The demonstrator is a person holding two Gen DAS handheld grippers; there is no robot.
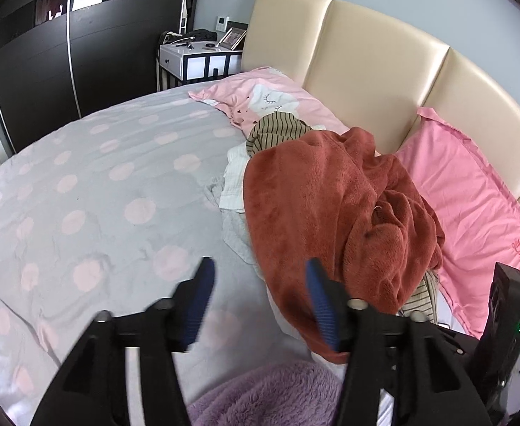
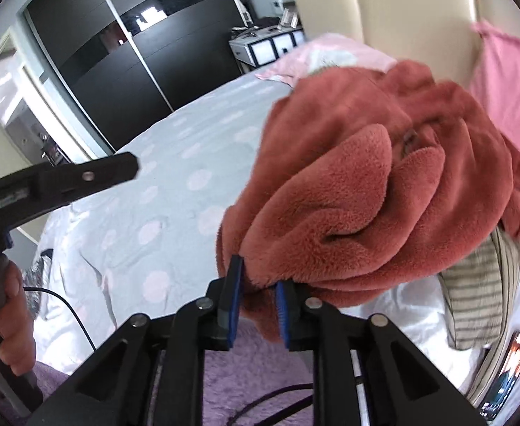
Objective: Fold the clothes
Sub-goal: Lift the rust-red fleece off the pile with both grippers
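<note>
Right gripper [image 2: 258,285] is sitting with its blue pads only narrowly parted, a fold of the rust-red fleece garment [image 2: 366,191] running between them; whether the pads are actually pressing the cloth I cannot tell. The fleece is bunching up just ahead of those jaws and billowing out beyond them to the right. Past its far right side a striped garment [image 2: 480,284] is peeking out, and a pink pillow [image 2: 508,99] is lying beyond that.

Left gripper [image 1: 258,266] is hanging with its jaws wide apart and nothing between them, only the grey spotted bedsheet [image 1: 82,184] showing in the gap. The right-hand finger is standing in front of the fleece's near edge. Ahead of the jaws more clothes are lying in a heap under the fleece, a white piece [image 1: 233,184] at the left. Below the jaws, a purple fluffy blanket [image 1: 267,397] is showing.
</note>
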